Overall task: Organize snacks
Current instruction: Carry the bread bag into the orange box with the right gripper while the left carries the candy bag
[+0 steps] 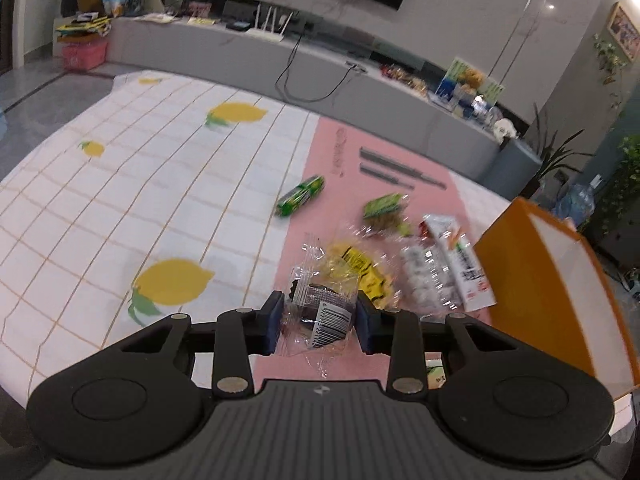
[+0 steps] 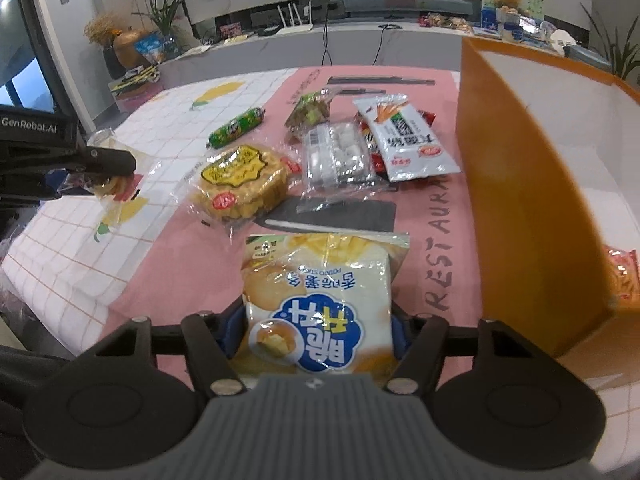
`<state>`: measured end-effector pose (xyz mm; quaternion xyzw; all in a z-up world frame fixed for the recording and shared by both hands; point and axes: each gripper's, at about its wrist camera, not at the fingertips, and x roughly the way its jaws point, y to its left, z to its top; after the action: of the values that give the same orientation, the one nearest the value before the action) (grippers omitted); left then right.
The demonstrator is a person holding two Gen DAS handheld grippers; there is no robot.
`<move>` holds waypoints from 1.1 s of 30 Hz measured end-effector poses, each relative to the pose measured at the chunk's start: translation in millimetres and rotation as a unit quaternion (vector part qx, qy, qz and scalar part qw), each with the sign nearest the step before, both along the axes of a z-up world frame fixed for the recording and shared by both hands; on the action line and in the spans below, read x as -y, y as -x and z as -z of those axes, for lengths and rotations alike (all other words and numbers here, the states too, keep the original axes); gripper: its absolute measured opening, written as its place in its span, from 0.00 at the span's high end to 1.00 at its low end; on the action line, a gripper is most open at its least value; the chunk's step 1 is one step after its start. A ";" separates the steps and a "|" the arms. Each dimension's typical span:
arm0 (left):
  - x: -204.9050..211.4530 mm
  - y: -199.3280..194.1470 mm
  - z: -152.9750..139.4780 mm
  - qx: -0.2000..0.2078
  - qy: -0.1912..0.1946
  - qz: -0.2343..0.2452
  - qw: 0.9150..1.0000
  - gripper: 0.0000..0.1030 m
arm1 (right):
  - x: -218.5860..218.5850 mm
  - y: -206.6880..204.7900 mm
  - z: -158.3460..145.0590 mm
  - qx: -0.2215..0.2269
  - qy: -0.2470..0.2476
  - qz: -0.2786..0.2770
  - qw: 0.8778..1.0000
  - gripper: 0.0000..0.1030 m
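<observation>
Blue pads of my right gripper (image 2: pixel 318 330) clamp the near end of a potato-stick bag (image 2: pixel 320 304), its long axis running away from me over the pink mat (image 2: pixel 192 264), beside the orange box (image 2: pixel 532 208). My left gripper (image 1: pixel 320 320), tilted downward above the mat, pinches a clear-wrapped snack (image 1: pixel 320 312) clear of the pile.

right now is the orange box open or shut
Open: the orange box shows no lid, its white inside is visible, and a red packet lies inside.
</observation>
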<state>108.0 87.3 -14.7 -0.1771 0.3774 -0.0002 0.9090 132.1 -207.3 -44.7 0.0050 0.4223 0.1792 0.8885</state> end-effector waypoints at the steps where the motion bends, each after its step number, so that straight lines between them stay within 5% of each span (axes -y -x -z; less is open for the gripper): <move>1: 1.9 1.2 -4.0 0.008 0.000 0.001 1.000 0.61 | 1.2 1.2 -4.2 0.004 -0.003 0.004 1.000 0.37; 15: 53.2 12.5 -34.0 0.051 0.021 0.081 0.995 0.61 | 36.6 18.8 -77.9 0.093 -0.053 0.032 0.994 0.38; 21: 75.8 17.0 -35.8 0.054 0.020 0.112 0.992 0.61 | 79.6 24.0 -107.3 0.145 -0.054 0.092 0.984 0.39; 33: 108.5 15.1 -32.5 0.049 0.031 0.159 0.986 0.61 | 162.5 -25.1 -71.6 0.104 0.003 0.176 0.979 0.39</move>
<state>93.0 -21.3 17.9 -0.1431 0.3560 -0.1647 0.9087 157.2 -369.8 26.9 0.0577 0.3211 0.0182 0.9451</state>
